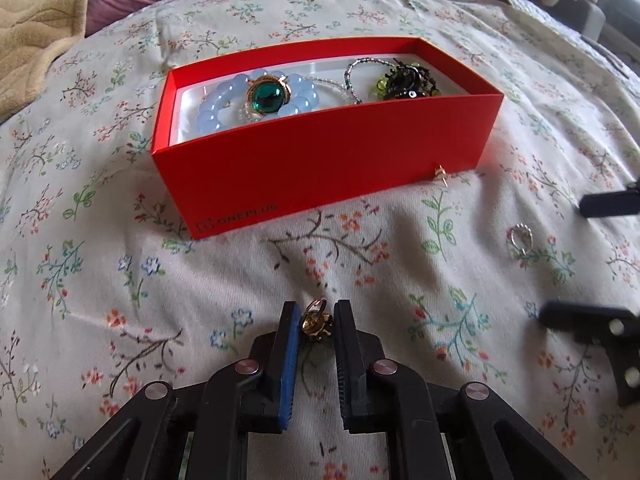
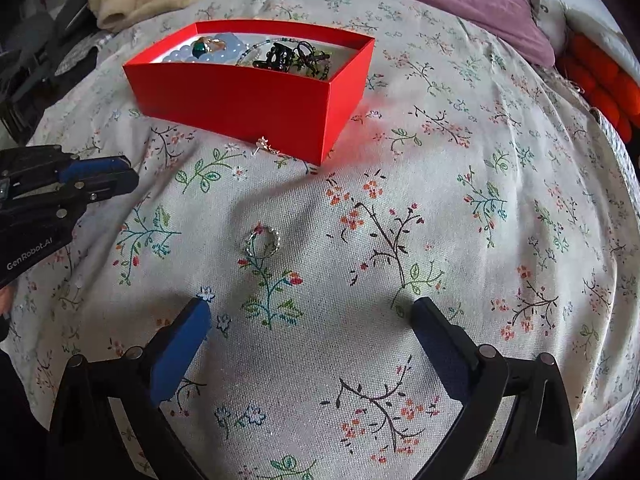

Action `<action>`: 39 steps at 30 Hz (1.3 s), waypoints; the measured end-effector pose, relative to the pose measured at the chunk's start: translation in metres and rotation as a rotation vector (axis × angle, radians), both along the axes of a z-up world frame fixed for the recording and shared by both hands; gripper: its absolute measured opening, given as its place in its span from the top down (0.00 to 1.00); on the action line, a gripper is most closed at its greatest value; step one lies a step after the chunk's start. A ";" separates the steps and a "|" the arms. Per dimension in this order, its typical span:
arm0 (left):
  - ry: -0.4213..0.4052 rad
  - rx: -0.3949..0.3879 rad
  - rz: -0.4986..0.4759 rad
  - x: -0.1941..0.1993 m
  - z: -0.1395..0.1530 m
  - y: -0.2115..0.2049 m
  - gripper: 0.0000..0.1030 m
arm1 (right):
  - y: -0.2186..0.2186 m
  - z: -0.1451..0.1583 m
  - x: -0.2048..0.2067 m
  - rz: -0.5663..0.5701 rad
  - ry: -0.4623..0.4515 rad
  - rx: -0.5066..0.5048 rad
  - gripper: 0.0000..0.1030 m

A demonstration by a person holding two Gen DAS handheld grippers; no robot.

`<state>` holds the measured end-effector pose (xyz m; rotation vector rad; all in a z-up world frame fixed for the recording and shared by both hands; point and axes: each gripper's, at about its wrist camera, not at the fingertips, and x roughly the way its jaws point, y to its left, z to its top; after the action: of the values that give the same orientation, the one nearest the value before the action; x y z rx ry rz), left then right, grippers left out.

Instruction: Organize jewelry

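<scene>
Left claw [image 1: 317,322] pinching gold ring [image 1: 316,322], right claw [image 2: 312,316] spread wide, holding nothing.

Red box [image 1: 320,152] mid-bed on floral bedspread [image 1: 120,280], blue bead bracelet [image 1: 224,100] and green pendant [image 1: 267,97] inside; gold earring [image 1: 440,172] touching box's near wall, silver ring [image 2: 262,240] lying loose ahead of right claw.

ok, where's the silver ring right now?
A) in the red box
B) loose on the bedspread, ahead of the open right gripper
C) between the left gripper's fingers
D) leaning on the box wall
B. The silver ring lies alone on the bedspread, ahead of the right gripper, whose jaws are spread wide; the left gripper is shut on a gold ring instead.
</scene>
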<state>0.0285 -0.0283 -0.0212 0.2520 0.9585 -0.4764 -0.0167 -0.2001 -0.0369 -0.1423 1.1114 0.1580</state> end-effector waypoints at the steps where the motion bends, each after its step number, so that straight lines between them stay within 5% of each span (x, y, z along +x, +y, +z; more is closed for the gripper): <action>1: 0.001 0.002 -0.001 -0.002 0.000 0.001 0.89 | 0.001 0.001 0.001 0.003 -0.002 -0.002 0.07; 13: 0.010 -0.005 -0.003 -0.009 0.003 0.012 0.89 | 0.027 0.008 0.011 0.097 -0.035 -0.043 0.54; 26: 0.037 0.001 0.009 -0.007 0.000 0.013 0.89 | 0.035 0.006 0.009 0.194 -0.036 -0.043 0.81; 39: 0.060 -0.009 0.019 -0.010 0.002 0.021 0.89 | 0.044 0.007 0.009 0.204 -0.018 -0.045 0.91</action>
<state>0.0189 -0.0069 -0.0193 0.2213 1.0166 -0.4734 -0.0081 -0.1566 -0.0297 -0.2972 1.0824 0.3127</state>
